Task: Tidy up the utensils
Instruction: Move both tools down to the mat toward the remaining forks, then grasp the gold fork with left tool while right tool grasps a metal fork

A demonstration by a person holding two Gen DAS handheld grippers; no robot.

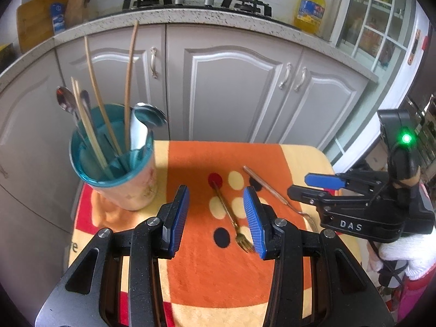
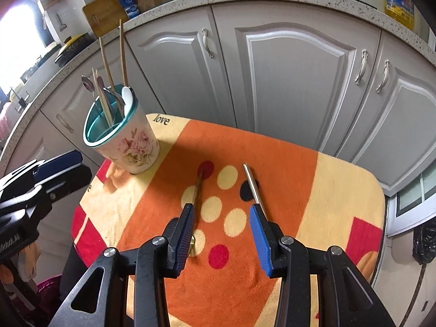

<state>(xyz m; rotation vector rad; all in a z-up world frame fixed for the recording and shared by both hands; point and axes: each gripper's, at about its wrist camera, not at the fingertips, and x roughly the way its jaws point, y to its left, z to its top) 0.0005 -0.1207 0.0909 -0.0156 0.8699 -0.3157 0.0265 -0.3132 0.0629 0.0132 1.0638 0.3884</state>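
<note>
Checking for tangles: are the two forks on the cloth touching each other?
Apart. The left wrist view shows orange cloth between the gold fork and the silver fork along their whole length.

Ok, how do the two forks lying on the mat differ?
The gold fork is brass-coloured with a slim round handle; the silver fork is steel-grey with a flatter handle. The gold fork lies between the left tool fingers; the silver fork lies further right. Both lie flat, tines toward the cameras.
</note>
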